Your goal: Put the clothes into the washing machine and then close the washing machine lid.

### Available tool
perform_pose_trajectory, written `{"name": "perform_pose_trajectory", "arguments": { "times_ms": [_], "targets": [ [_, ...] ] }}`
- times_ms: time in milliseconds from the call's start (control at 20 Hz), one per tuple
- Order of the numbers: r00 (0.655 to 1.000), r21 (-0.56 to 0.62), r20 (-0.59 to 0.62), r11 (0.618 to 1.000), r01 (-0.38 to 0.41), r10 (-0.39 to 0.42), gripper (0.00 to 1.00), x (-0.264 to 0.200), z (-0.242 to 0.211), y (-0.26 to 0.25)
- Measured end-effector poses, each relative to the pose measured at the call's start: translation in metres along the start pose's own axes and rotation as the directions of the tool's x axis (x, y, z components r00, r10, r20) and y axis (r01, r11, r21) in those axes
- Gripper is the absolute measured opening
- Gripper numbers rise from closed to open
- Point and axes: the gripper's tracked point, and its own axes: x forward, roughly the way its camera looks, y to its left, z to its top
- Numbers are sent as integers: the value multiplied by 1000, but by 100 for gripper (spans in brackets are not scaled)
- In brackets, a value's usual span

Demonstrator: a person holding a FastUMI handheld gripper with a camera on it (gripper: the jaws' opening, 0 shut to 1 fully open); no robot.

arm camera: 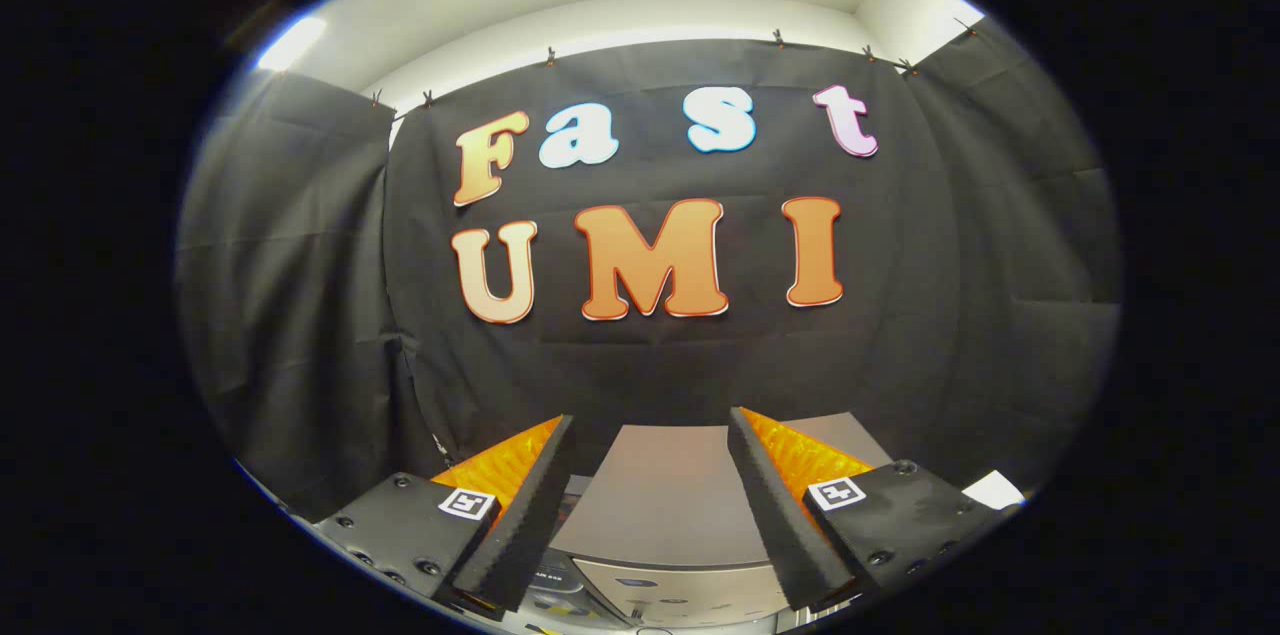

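A: Hovering high, the tool (650, 505) has its fingers spread and nothing between them. Why so far up?

B: Likely so it looks across the washing machine (690, 575), which sits just ahead, from 11 to 1 o'clock. Its lid (665, 490) lies flat and closed.

A: And the clothes?

B: Can't tell where they are. The scene fits laundry already shut inside, or a machine not yet loaded. A white scrap (993, 489) lies at 2 o'clock.

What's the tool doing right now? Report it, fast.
Tool: open, holding nothing; fingers spread apart above the washer, which shows between them.
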Motion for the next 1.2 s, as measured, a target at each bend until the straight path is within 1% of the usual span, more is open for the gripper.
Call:
{"name": "perform_pose_trajectory", "arguments": {
  "times_ms": [200, 400, 650, 850, 1000, 1100, 1200],
  "targets": [
    [999, -4, -4, 999, 37, -37, 98, -21, 1, -33],
    [997, 30, 13, 996, 78, -79, 98, -40, 6, -61],
    [993, 33, 27, 993, 111, -112, 98, -52, 13, -83],
    [991, 50, 52, 992, 119, -121, 98, -52, 22, -87],
    [991, 15, 69, 994, 112, -113, 98, -47, 25, -84],
    [993, 10, 62, 995, 103, -104, 98, -44, 23, -80],
    [992, 7, 62, 994, 112, -112, 98, -43, 24, -81]
  ]
}}
